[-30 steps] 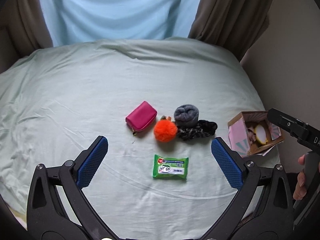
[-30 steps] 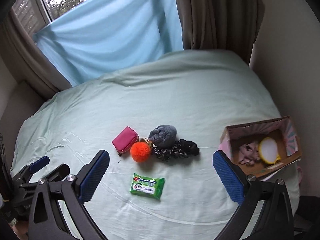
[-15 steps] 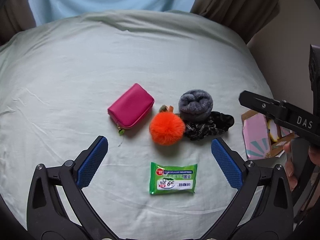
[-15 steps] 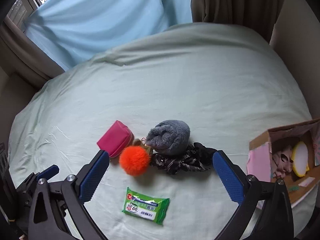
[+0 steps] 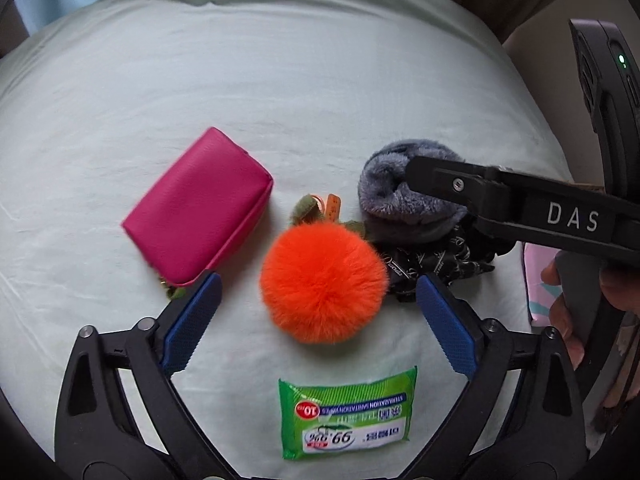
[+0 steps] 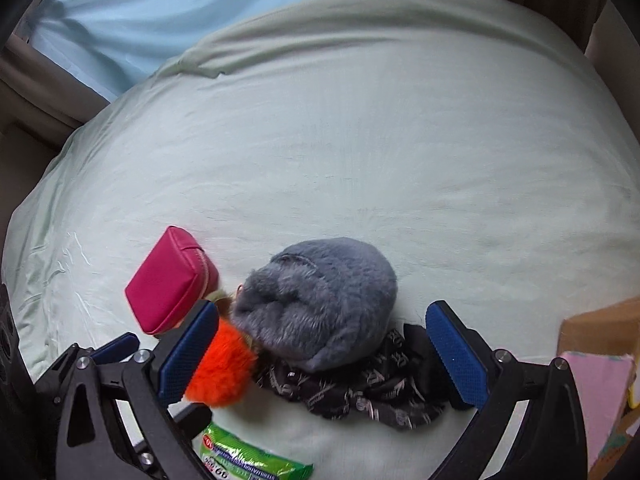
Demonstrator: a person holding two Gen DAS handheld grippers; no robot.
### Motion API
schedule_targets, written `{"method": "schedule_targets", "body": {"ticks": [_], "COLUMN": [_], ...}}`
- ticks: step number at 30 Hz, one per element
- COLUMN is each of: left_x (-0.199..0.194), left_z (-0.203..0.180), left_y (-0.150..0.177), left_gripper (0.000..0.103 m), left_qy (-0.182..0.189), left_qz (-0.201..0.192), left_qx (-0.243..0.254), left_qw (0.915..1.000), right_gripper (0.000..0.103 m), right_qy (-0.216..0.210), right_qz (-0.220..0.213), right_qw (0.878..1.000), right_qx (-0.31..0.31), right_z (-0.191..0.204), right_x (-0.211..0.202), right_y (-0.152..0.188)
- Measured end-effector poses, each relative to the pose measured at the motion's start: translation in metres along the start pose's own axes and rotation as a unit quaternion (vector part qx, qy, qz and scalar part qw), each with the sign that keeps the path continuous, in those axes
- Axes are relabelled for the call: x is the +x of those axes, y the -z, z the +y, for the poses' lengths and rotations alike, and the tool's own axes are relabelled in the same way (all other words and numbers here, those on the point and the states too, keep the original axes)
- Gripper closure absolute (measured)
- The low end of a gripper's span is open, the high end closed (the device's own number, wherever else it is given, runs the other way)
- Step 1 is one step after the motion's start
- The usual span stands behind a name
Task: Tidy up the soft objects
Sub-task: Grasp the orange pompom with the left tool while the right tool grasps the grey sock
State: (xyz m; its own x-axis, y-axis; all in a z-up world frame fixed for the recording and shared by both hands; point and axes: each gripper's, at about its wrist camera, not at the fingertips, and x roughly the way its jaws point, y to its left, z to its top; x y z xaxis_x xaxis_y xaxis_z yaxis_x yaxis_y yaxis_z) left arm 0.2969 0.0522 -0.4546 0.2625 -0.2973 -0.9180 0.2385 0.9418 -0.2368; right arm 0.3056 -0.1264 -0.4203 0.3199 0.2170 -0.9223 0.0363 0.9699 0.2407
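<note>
On the pale green bed sheet (image 5: pixel 280 80) lie a magenta pouch (image 5: pixel 200 206), an orange pompom (image 5: pixel 322 280), a grey fuzzy rolled sock (image 5: pixel 394 194), a black patterned scrunchie (image 5: pixel 436 262) and a green wipes pack (image 5: pixel 346 416). My left gripper (image 5: pixel 318 324) is open, its fingers either side of the pompom and just short of it. My right gripper (image 6: pixel 322 354) is open, straddling the grey sock (image 6: pixel 316 300) and scrunchie (image 6: pixel 372 392). The right gripper's finger (image 5: pixel 500 196) crosses over the sock in the left wrist view.
A pink and brown cardboard box (image 6: pixel 600 380) stands at the right edge of the bed, partly out of view. Blue curtain (image 6: pixel 180 8) and brown drapes hang behind the bed. The pouch (image 6: pixel 170 280) and pompom (image 6: pixel 222 372) lie left of the sock.
Both grippers have moved forward and down toward the cluster of objects, which now fills the views. Both stay open. The objects have not moved.
</note>
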Motion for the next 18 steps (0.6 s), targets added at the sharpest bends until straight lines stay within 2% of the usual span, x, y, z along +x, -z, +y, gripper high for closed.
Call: {"method": "schedule_targets", "body": {"ticks": [3,6,10,11,13,18], "left_x": [0.02,0.034,0.051,0.054,0.058,0.06], "left_z": [-0.003,-0.004,-0.004,-0.004,-0.003,-0.008], "left_y": [-0.002,-0.003,-0.005,-0.004,-0.005,-0.004], "left_gripper": [0.014,0.027,0.055,0.059,0.063,0.067], "left_qy": [-0.001,-0.004,-0.008,-0.01,-0.006,-0.006], "left_qz": [0.013,0.024,0.039,0.042,0.044,0.043], "left_qx": [0.005,0.006,0.004,0.004,0.0,0.006], "left_qw": [0.9999,0.9997,0.9992,0.999,0.999,0.999], "right_gripper": [0.0,0.001,0.02,0.024,0.027,0.043], "right_qy": [-0.008,-0.015,-0.04,-0.044,-0.044,-0.042], "right_qz": [0.012,0.022,0.031,0.03,0.027,0.021], "right_qw": [1.0,1.0,0.999,0.999,0.999,0.999], "right_qx": [0.0,-0.004,-0.004,-0.003,-0.008,-0.021], "right_z": [-0.003,-0.003,-0.004,-0.004,-0.002,0.002], "right_x": [0.016,0.03,0.043,0.044,0.045,0.044], "right_y": [-0.004,-0.005,-0.006,-0.006,-0.006,-0.004]}}
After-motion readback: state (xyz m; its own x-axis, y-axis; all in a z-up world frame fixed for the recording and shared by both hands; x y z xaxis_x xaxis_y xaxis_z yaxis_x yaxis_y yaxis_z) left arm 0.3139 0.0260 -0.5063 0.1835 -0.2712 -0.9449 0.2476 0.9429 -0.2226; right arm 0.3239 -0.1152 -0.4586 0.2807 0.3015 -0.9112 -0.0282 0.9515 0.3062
